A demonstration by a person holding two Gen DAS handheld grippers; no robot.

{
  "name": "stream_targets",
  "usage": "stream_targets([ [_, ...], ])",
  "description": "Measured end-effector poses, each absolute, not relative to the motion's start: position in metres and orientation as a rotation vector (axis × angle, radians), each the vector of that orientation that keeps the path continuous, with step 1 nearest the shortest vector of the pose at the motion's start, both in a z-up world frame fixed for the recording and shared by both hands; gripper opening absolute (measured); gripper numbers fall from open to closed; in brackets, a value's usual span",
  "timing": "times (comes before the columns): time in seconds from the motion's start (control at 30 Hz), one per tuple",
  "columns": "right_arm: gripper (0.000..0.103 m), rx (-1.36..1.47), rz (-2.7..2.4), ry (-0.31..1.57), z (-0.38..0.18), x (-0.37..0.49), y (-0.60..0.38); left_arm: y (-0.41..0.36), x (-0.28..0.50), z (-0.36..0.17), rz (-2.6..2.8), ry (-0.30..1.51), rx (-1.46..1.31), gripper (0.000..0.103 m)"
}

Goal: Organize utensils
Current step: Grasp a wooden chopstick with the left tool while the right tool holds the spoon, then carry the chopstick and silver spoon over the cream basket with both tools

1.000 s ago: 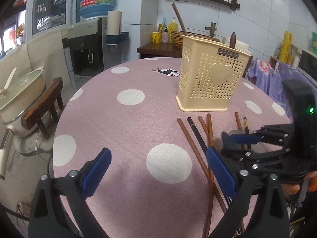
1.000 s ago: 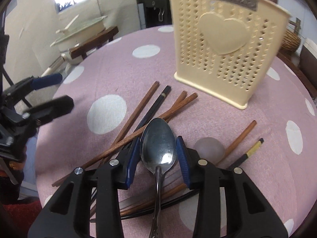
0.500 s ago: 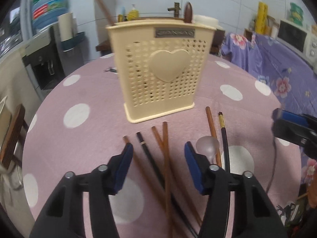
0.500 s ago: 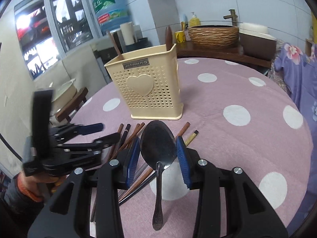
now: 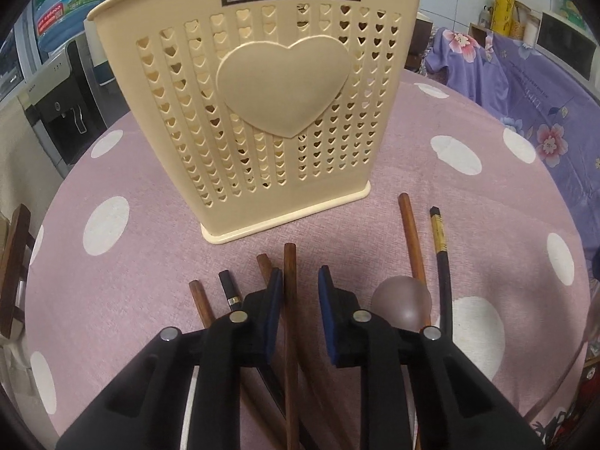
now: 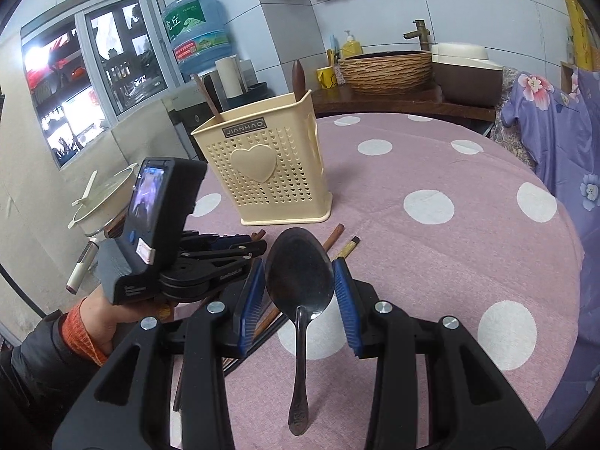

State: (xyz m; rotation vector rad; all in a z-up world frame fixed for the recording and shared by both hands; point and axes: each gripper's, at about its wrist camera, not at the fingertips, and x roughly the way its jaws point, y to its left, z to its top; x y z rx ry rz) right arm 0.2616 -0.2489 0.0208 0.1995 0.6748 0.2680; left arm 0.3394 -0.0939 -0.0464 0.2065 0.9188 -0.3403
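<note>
Left claw (image 5: 299,292) nearer brown chopstick (image 5: 289,300)

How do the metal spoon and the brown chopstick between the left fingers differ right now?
The metal spoon is shiny, broad-bowled and lifted off the table, clamped by the right gripper. The brown chopstick is thin, wooden and lies flat between the left gripper's open jaws, ungripped. Both are outside the holder.

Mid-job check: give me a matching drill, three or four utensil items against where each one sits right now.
Things:
1. metal spoon
2. brown chopstick
3. holder
4. black chopstick with yellow band

Places:
A. upright on the tablecloth
B. between the left gripper's pads
C. held in the right gripper
D. lying right of the frosted spoon

Pairs: 1-C, 2-B, 3-A, 4-D
</note>
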Motion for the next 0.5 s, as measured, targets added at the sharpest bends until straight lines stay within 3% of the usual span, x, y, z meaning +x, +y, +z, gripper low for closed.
stream_targets([
  [0.13,0.038,0.195,0.275,0.677,0.020,0.262,-0.247,-0.093,0.342,-0.047,-0.316,0.919,0.211,0.009],
  [0.5,0.038,0.205,0.260,0.679,0.018,0.263,-0.248,-0.075,0.335,-0.025,-0.322,0.880,0.136,0.008],
])
